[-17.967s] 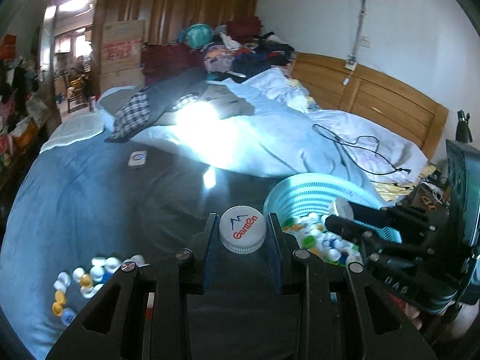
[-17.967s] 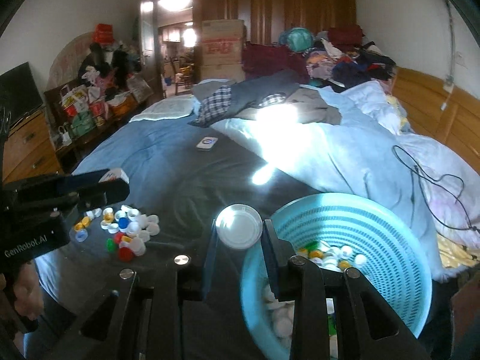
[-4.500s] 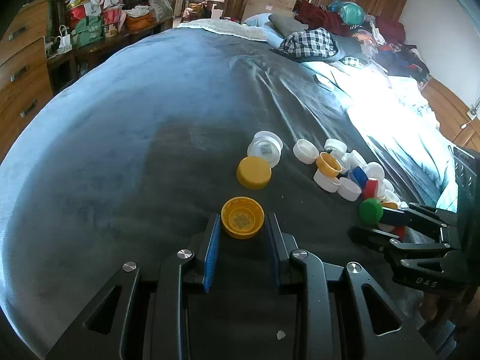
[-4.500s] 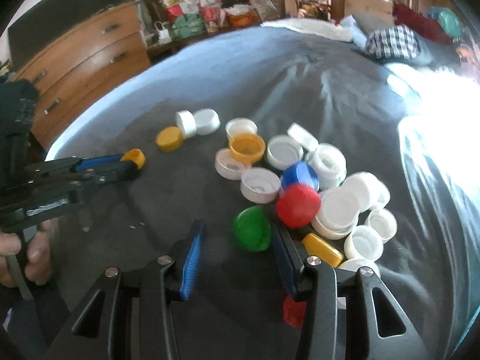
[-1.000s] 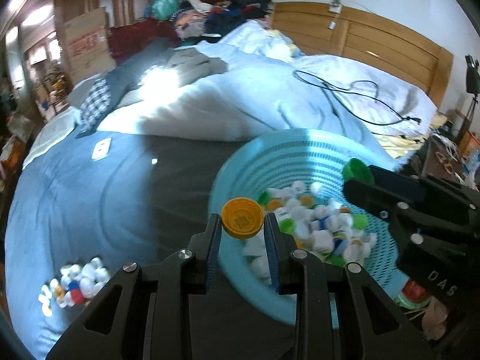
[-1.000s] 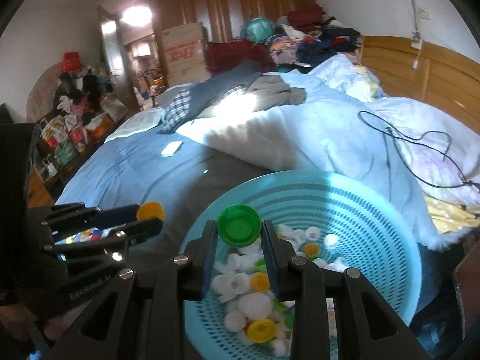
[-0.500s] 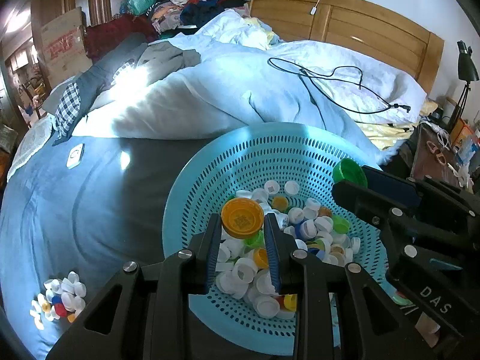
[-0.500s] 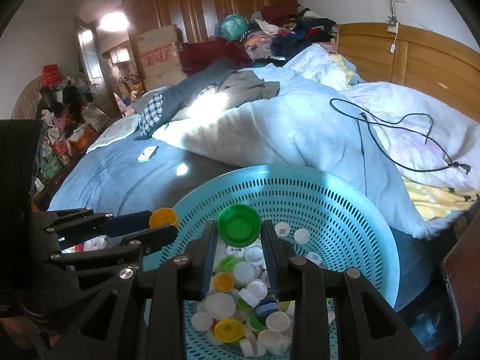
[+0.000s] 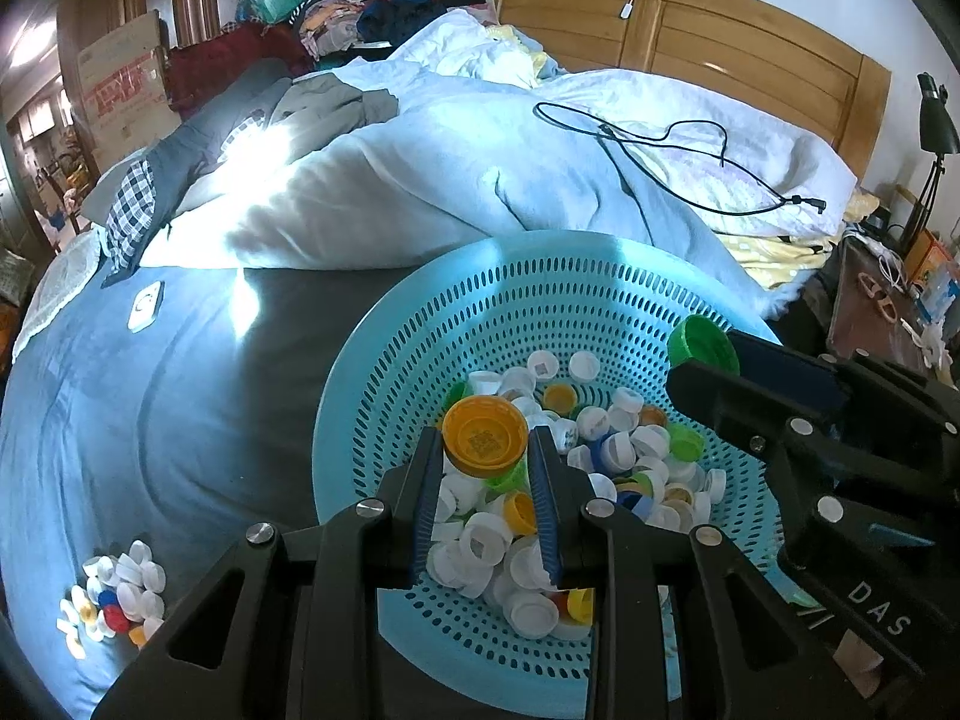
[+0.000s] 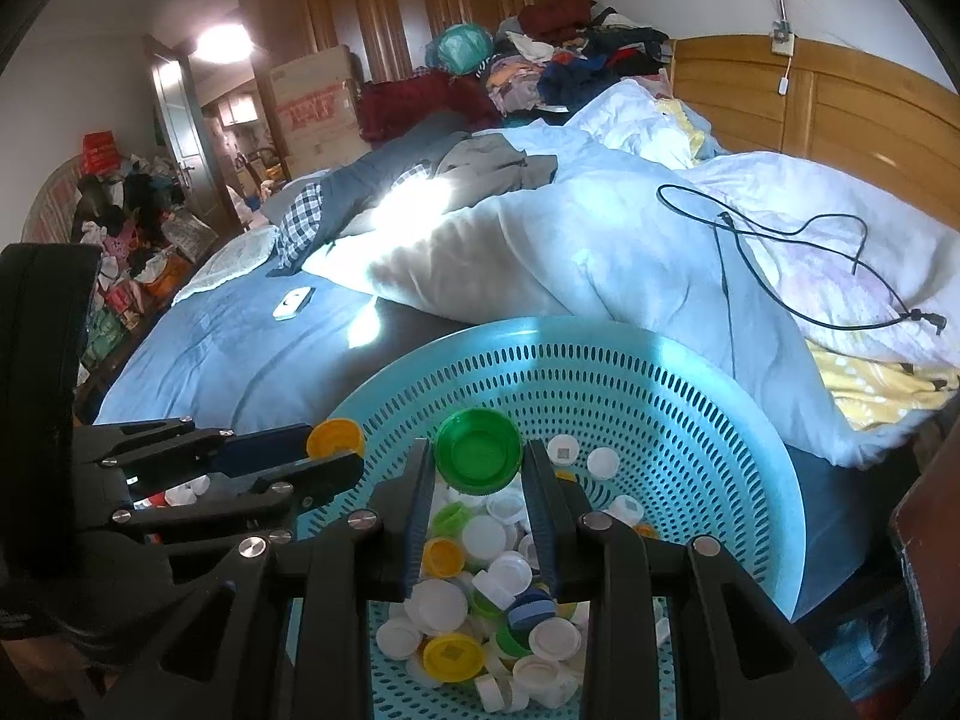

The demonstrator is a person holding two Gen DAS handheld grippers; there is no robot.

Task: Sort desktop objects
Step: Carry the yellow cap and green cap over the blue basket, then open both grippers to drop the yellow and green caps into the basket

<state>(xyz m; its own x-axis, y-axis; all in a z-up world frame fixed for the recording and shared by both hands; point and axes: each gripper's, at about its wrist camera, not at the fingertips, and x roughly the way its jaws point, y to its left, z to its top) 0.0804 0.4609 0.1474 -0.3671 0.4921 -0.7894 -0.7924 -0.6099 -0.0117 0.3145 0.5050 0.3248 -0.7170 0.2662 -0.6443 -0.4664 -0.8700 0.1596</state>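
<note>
The left gripper (image 9: pixel 485 450) has its fingers closed on a yellow plastic bottle cap (image 9: pixel 485 437), and the right gripper (image 10: pixel 478 462) has its fingers closed on a green plastic bottle cap (image 10: pixel 478 450); both hang over the round turquoise perforated plastic basket (image 9: pixel 420 336), neither cap yet dropped. Much looks done: the basket bottom is heaped with mixed white, yellow, green and blue caps (image 9: pixel 600 456); what is left, besides these two releases, is a small cluster of loose caps (image 9: pixel 114 597) on the blue bedspread (image 9: pixel 150 420), at about 8 o'clock in the left view, well apart from the basket.

That leftover cluster is plain only in the left view; in the right view the other gripper hides most of it; the right view alone shows the doorway with the ceiling light (image 10: pixel 222 45) at about 11 o'clock.
</note>
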